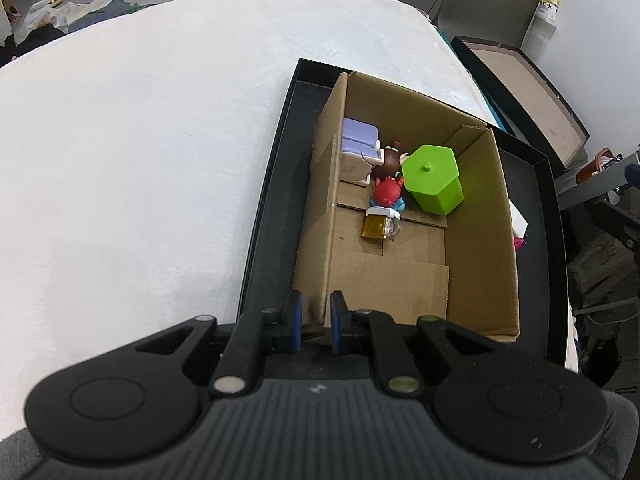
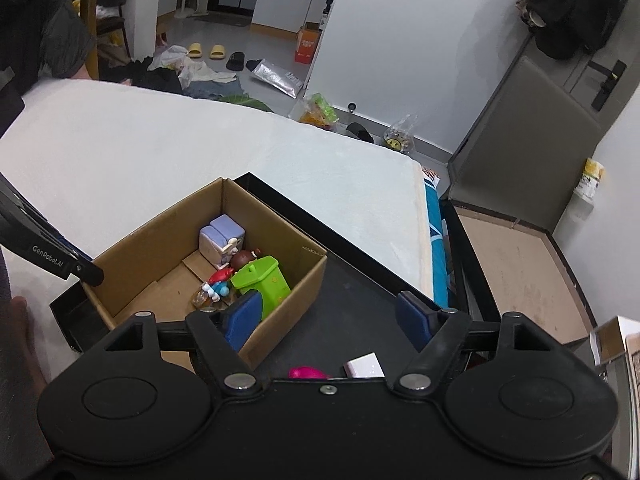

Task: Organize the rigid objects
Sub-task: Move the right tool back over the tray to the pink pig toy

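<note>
Your left gripper sits at the near left corner of the brown cardboard box. Its 2 blue-padded fingers are drawn close with only a narrow gap between them, and the box wall lies in that gap. Whether the pads actually pinch the wall cannot be told from here. If they do, the likely reason is to steady the light box while things are dropped in.

The box stands inside a shallow black tray on the white padded table. 5 toys crowd its far end: a lilac and white toy fridge, a brown-haired figurine, a red round-headed figurine, a small amber toy mug and a bright green hexagonal lidded bin. Packing them tight there leaves the near floor free for more.

Your right gripper is released, fingers spread wide and holding nothing, above the tray floor beside the box. Just below it lie a magenta rounded toy and a white flat block, still outside the box. They look like the next pieces to gather.
</note>
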`<state>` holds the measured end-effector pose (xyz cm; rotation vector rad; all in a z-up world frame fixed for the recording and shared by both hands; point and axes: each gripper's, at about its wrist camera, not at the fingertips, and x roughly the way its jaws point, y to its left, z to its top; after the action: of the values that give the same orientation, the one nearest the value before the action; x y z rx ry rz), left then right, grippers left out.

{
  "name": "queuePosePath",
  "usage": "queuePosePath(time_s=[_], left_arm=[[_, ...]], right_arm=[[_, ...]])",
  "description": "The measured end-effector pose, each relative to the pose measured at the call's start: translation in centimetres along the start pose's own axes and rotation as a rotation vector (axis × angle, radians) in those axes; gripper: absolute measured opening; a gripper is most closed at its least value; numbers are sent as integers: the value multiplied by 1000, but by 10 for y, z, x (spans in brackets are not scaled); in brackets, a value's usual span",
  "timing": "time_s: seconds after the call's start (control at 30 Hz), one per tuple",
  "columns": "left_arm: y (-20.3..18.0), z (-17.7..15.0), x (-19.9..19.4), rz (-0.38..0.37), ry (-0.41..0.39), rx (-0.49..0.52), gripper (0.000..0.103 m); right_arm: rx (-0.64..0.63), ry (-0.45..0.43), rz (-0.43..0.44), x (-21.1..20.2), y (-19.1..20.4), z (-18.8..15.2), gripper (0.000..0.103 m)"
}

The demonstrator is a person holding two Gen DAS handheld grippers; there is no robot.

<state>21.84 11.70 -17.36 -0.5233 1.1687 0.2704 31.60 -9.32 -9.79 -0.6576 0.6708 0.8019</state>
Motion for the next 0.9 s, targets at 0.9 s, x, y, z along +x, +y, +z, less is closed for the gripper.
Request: queuePosePath(time_s=[0.9], left_arm=[[-1,-1,1,9,-9,-2,11]], right_arm=[[139,60,46,-1,-51,-52,91]])
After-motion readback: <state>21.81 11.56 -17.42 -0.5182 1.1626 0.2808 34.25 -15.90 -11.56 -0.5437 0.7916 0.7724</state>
